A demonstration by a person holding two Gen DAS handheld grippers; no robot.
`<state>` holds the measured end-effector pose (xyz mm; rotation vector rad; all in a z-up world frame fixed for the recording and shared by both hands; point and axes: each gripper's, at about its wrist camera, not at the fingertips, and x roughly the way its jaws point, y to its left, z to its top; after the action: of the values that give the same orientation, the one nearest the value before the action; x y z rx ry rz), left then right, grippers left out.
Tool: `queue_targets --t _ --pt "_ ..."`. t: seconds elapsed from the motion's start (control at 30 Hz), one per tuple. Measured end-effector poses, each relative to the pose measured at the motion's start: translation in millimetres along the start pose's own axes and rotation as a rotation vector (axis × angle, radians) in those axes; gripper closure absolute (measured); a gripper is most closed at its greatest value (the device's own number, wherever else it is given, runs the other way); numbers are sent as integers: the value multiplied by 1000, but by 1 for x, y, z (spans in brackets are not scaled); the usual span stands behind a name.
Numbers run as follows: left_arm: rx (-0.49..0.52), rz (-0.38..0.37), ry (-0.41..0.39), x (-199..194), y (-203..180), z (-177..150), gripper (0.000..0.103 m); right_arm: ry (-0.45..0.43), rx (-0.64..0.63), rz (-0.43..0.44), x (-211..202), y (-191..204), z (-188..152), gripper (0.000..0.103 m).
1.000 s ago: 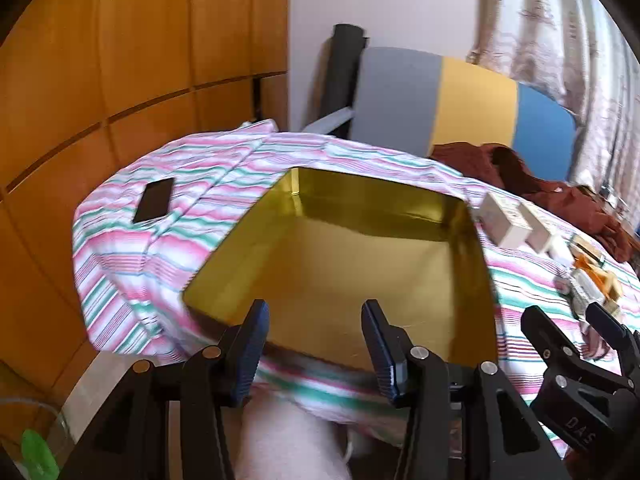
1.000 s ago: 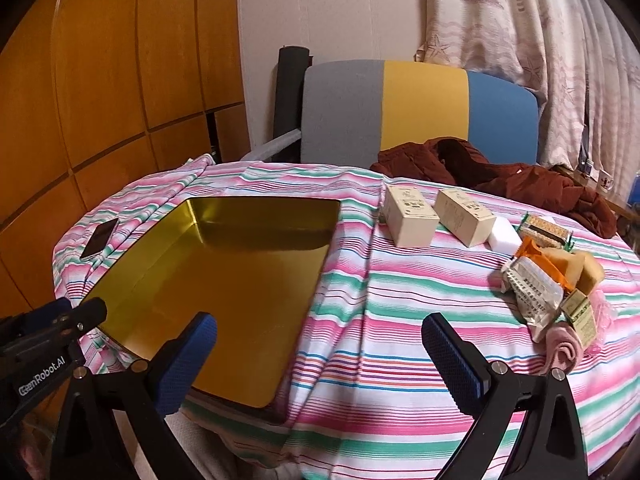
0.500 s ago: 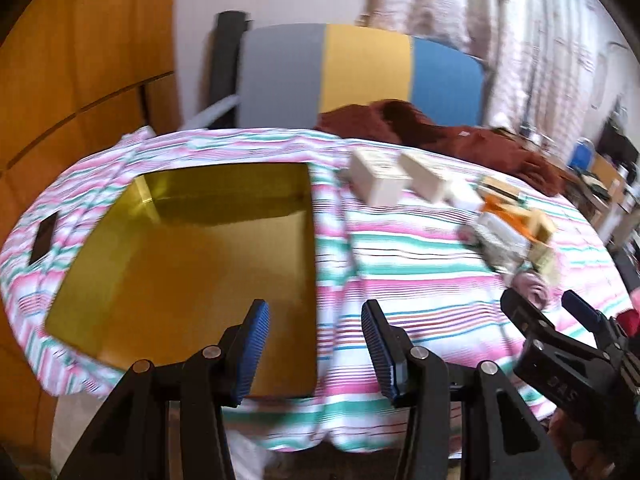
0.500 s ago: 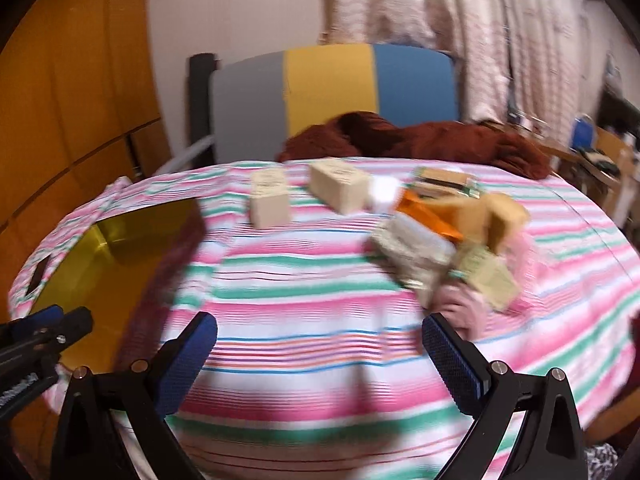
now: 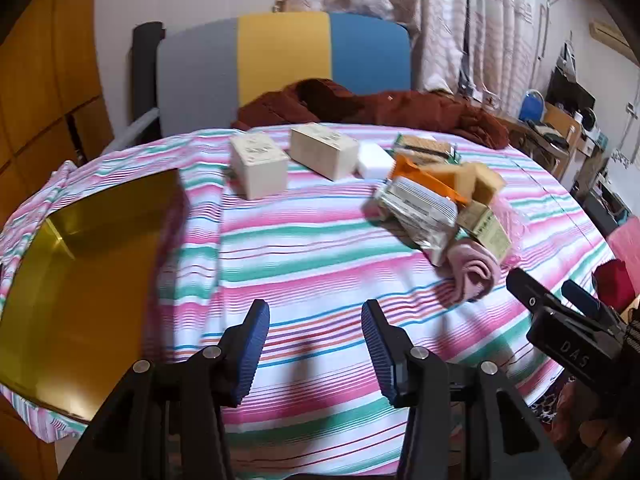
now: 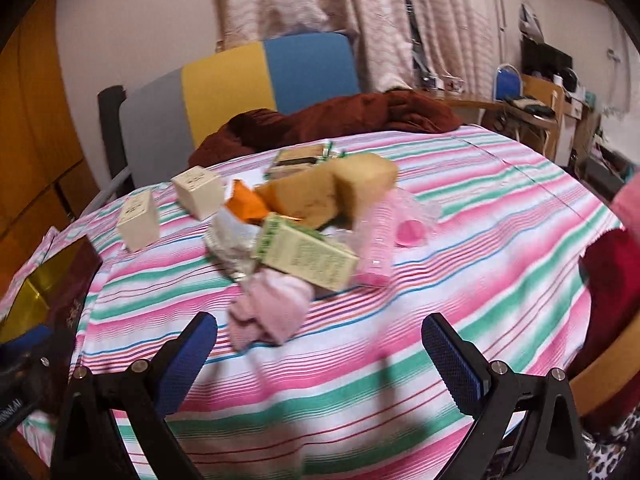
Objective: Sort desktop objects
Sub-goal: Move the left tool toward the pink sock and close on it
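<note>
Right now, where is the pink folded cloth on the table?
In both wrist views the pink cloth lies on the striped tablecloth at the near edge of the pile, just in front of the green-printed box, right of the gold tray.

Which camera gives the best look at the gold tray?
The left wrist view. There the gold tray shows most of its shiny floor and near rim, empty, at the table's left. The right wrist view catches only a blurred corner of it at the left edge.
</note>
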<state>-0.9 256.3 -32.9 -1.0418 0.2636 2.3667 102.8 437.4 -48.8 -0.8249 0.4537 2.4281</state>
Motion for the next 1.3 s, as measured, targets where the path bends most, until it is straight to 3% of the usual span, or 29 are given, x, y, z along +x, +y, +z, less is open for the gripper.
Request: queue_targets --t 0.23,0.47,0.6,0.87,0.97,1.2,1.3 --pt "74 -80 -16 10 -34 8 54 -30 8 -28 4 -20 7 1" --pt "133 -183 0 20 -66 14 54 -12 29 -44 14 -46 12 21" --pt "166 -206 4 25 -80 17 54 -11 43 -24 15 -54 13 22" --pt "191 -339 23 31 -96 21 54 8 69 -18 22 -63 14 21" --pt "215 -356 42 40 -104 23 54 11 77 -25 24 -66 14 21" --pt "232 -313 116 79 -116 20 54 24 68 -49 30 -71 17 21" --pt "201 -349 141 91 -111 17 66 26 69 -45 30 -72 18 19"
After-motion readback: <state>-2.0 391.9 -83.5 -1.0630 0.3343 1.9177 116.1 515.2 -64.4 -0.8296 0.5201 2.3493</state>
